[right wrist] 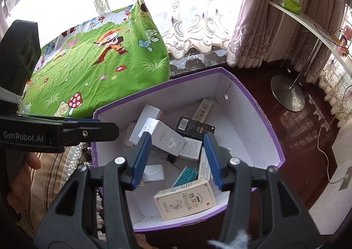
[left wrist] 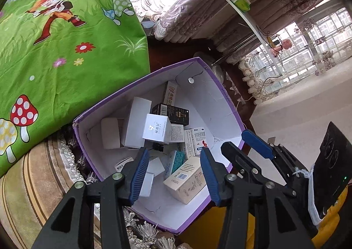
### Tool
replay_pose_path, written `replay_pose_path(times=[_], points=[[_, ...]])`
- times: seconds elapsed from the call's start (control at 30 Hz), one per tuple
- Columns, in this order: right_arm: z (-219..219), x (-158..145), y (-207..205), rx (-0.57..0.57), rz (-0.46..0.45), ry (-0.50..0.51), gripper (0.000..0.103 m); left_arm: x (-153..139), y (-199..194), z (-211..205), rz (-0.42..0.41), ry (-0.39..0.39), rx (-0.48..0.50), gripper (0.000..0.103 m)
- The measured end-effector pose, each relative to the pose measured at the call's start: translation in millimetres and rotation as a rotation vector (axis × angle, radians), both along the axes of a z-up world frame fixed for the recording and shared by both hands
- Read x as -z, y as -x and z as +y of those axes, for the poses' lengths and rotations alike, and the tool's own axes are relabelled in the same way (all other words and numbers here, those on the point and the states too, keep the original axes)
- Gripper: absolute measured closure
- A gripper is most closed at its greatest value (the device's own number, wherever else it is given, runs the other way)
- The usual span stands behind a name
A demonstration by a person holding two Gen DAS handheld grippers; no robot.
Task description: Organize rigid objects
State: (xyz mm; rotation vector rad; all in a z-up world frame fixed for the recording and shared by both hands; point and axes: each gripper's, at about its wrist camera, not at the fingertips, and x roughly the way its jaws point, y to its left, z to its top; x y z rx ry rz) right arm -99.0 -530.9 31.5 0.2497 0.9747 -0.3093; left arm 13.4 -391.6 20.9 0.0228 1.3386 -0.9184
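A purple cardboard box (left wrist: 222, 99) (right wrist: 259, 112) with a white inside holds several small cartons. Among them are a white carton (left wrist: 156, 131) (right wrist: 167, 136), a black one (left wrist: 173, 113) (right wrist: 193, 128), a teal one (left wrist: 177, 159) (right wrist: 184, 176) and a beige printed one (left wrist: 187, 179) (right wrist: 184, 200) near the front wall. My left gripper (left wrist: 173, 152) (right wrist: 105, 125) hangs over the box, open, with nothing between its pads. My right gripper (right wrist: 177, 139) (left wrist: 238, 141) hovers beside it over the same box, also open and empty. The beige carton lies loose on the box floor below both.
A green cartoon-print cushion (left wrist: 66, 50) (right wrist: 99, 68) leans behind the box on the left. Striped, fringed fabric (left wrist: 33, 183) lies under the box's left side. To the right are a dark wooden floor (right wrist: 308, 130), a round metal stand base (right wrist: 288, 92) and curtains (right wrist: 253, 17).
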Motion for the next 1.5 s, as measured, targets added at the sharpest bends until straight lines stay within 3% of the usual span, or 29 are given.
replay_pose_path(times=[0.1, 0.37, 0.63, 1.27, 1.37, 1.43, 1.5], points=[[2, -1, 14, 0.055, 0.005, 0.011, 0.039, -2, 25, 19, -0.065, -0.046, -0.005, 0.042], [20, -2, 51, 0.136, 0.040, 0.056, 0.038, 0, 75, 56, -0.188, -0.101, -0.002, 0.034], [20, 0, 49, 0.152, 0.047, 0.077, 0.037, -6, 69, 58, -0.167, -0.048, -0.022, 0.020], [15, -1, 48, 0.164, 0.041, 0.065, 0.037, -10, 76, 47, -0.203, -0.059, 0.018, 0.019], [14, 0, 49, 0.167, 0.040, 0.061, 0.037, -13, 79, 44, -0.224, -0.062, 0.027, 0.015], [14, 0, 49, 0.168, 0.040, 0.058, 0.037, -16, 80, 43, -0.234, -0.058, 0.029, 0.002], [13, 1, 49, 0.169, 0.040, 0.056, 0.037, -17, 81, 43, -0.232, -0.051, 0.033, 0.000]])
